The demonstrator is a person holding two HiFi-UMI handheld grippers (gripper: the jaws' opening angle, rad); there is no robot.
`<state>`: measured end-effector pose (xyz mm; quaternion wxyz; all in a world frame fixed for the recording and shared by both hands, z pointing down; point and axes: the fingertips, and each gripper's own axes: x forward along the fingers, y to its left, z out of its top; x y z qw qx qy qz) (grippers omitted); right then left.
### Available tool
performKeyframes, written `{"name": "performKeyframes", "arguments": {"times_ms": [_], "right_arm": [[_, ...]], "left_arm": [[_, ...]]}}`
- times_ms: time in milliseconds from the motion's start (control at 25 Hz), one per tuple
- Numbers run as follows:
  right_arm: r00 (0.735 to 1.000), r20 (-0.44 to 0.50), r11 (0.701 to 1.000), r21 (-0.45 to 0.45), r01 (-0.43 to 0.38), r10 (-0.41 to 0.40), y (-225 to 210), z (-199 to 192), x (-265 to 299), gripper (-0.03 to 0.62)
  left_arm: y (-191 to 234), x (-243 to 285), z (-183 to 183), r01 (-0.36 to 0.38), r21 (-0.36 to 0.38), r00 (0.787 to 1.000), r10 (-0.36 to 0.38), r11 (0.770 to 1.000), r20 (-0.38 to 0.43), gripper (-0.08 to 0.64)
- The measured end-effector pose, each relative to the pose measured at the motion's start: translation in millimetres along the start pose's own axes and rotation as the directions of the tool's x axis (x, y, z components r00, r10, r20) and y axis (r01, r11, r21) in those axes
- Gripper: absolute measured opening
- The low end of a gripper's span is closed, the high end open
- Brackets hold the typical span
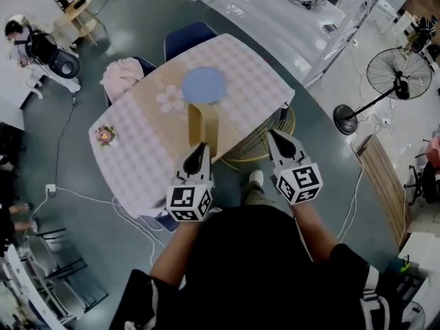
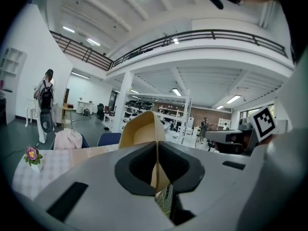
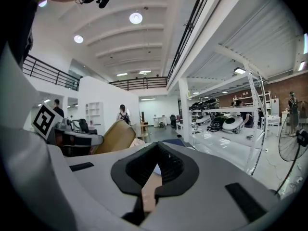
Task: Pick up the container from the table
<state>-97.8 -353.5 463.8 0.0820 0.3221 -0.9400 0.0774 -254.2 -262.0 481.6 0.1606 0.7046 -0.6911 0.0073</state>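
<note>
The left gripper point(image 1: 199, 147) is clamped tight on the thin wall of the tan container point(image 1: 203, 124), holding it in the air over the near edge of the tabletop point(image 1: 254, 88), close to a round blue disc point(image 1: 204, 85). The right gripper point(image 1: 278, 137) hangs beside it past the same edge, jaws pressed together on nothing.
</note>
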Motion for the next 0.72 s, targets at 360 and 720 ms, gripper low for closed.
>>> {"name": "performKeyframes", "arguments": {"times_ms": [360, 720], "right_arm": [[0.998, 0.011, 0.998, 0.004, 0.063, -0.063, 19, -10, -40, -0.002], [0.999, 0.015, 0.999, -0.004, 0.045, -0.045, 40, -10, -48, -0.002]], "left_arm": [[-9, -50, 6, 0.018, 0.002, 0.999, -0.018, 1.0, 0.045, 0.017], [12, -103, 23, -0.025, -0.061, 0.995, 0.031, 0.998, 0.099, 0.017]]}}
